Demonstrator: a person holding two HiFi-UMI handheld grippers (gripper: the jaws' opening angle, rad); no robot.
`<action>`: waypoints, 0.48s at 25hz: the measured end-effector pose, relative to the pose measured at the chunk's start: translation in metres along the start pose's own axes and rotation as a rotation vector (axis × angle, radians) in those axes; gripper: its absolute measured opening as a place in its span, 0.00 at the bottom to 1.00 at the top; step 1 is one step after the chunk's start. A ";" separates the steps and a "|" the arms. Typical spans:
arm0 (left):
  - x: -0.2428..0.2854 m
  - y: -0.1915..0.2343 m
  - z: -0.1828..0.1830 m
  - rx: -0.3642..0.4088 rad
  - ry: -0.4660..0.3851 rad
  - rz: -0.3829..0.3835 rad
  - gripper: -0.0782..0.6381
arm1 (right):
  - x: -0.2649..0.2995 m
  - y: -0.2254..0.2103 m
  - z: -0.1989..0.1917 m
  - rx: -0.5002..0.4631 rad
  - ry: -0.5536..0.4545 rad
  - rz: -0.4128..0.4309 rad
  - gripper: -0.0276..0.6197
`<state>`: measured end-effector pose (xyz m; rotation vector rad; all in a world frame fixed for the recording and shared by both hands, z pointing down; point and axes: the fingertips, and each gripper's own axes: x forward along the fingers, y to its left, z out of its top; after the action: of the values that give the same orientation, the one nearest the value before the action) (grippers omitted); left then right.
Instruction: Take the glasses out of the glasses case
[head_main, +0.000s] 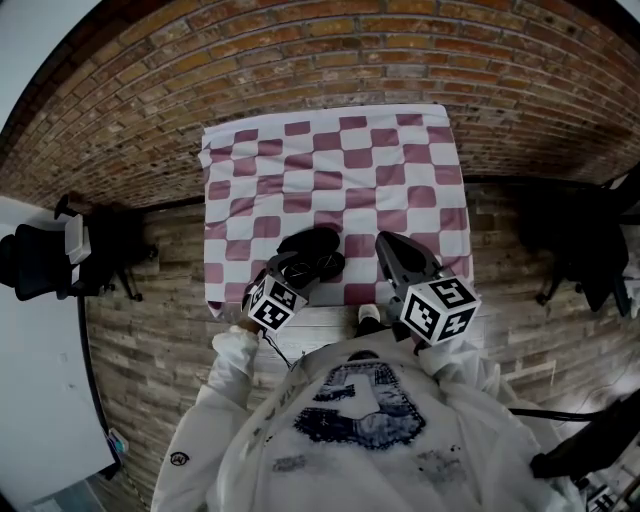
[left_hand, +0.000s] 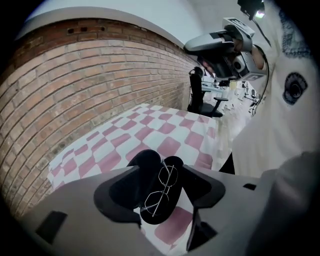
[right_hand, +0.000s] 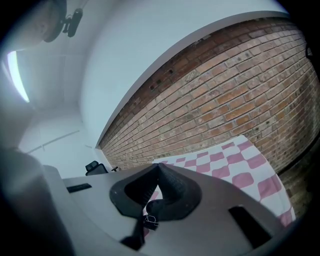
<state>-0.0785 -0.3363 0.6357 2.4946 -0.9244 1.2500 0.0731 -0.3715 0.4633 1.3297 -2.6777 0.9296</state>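
Close to my chest at 11 o'clock, left gripper (head_main: 290, 272) tips steeply down, jaws spread wide, nothing pinched. It straddles the glasses case (left_hand: 146, 161) from above, and as far as I can see the pads are off it. My guess is it's wide so it can drop round the frame without snagging the case wall.

Case is black and lies open on the near edge of the tabletop (head_main: 330, 150) at 12 o'clock. Glasses (left_hand: 161, 189) are thin wire and lie flat in the 3 o'clock half of the case, seen from the left gripper view. They're not out yet.

Right gripper (right_hand: 157, 169) sits at 1 o'clock beside the case, jaws closed together and empty, nearly level. Looks parked, maybe ready to steady the case.

Nothing blocks the reach. The risks I see are the case rim and the flimsy wire.

Farther out, a pink-and-white checked cloth (head_main: 390, 200) covers the tabletop. Brick wall (head_main: 350, 45) is at 12 o'clock. An office chair (head_main: 40, 262) stands at 9 o'clock and another dark chair (head_main: 580, 250) at 3, both well apart.
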 end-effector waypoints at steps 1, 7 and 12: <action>0.004 -0.001 -0.003 0.018 0.020 -0.019 0.50 | 0.000 0.000 0.000 0.002 0.002 0.001 0.06; 0.022 -0.003 -0.014 0.103 0.104 -0.090 0.49 | -0.006 -0.009 -0.004 0.015 0.004 -0.013 0.06; 0.036 -0.008 -0.021 0.189 0.156 -0.114 0.45 | -0.012 -0.015 -0.005 0.023 -0.001 -0.027 0.06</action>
<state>-0.0718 -0.3369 0.6772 2.5019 -0.6463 1.5313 0.0902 -0.3671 0.4714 1.3673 -2.6512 0.9599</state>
